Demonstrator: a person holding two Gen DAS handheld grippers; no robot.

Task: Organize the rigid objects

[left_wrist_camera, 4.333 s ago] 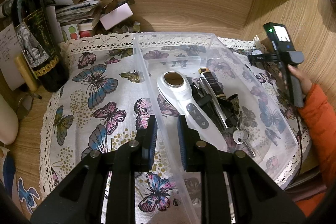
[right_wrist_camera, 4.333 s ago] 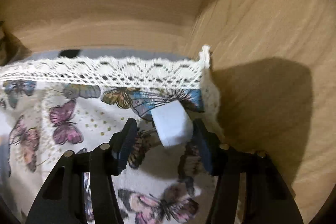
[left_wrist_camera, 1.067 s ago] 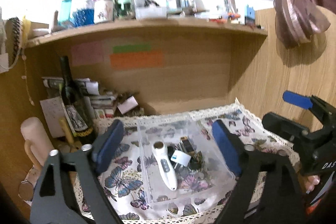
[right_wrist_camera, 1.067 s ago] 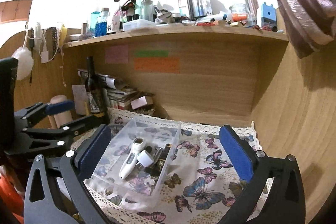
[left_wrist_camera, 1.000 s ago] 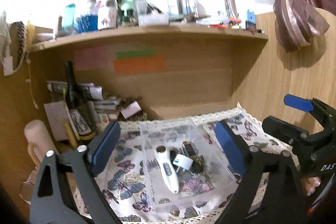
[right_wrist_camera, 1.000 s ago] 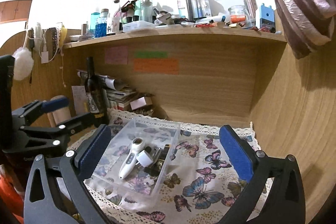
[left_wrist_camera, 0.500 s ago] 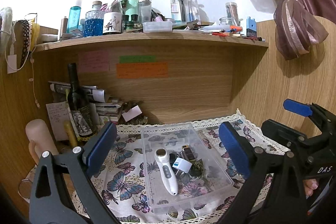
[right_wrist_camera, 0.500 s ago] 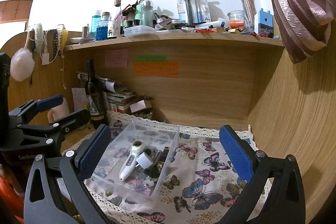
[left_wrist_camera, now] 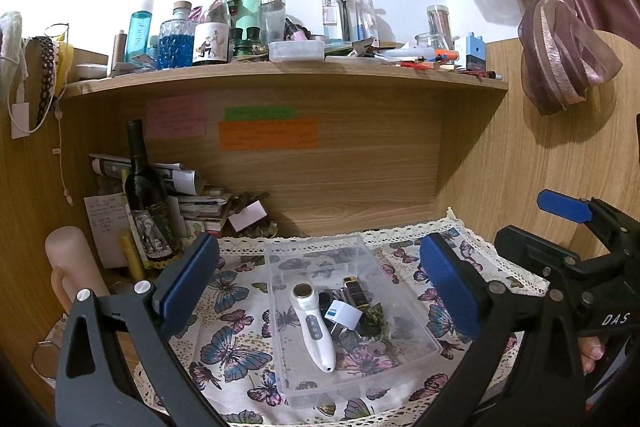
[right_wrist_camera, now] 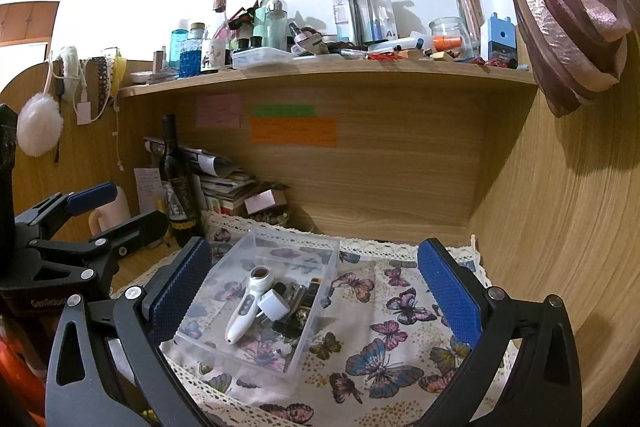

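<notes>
A clear plastic box (left_wrist_camera: 280,343) (right_wrist_camera: 318,323) stands on the butterfly cloth (left_wrist_camera: 236,347). In it lie a white handheld device (left_wrist_camera: 314,323) (right_wrist_camera: 244,307), a white cube adapter (left_wrist_camera: 345,317) (right_wrist_camera: 274,303), a dark tube (left_wrist_camera: 354,293) and small dark items. My left gripper (left_wrist_camera: 319,243) hovers well back from the box, its jaws opening wide with nothing between them. My right gripper (right_wrist_camera: 315,245) stands open and empty, equally far back. Each gripper shows at the edge of the other's view.
A dark wine bottle (left_wrist_camera: 146,203) and a stack of papers (left_wrist_camera: 200,201) stand at the back left. A shelf (left_wrist_camera: 280,75) crowded with bottles runs overhead. A wooden side wall (right_wrist_camera: 560,227) closes the right. A knotted curtain (left_wrist_camera: 560,47) hangs at the upper right.
Both grippers have drawn back from the table. The white cube that the right gripper had between its fingers now lies in the box. The left jaws have spread wide.
</notes>
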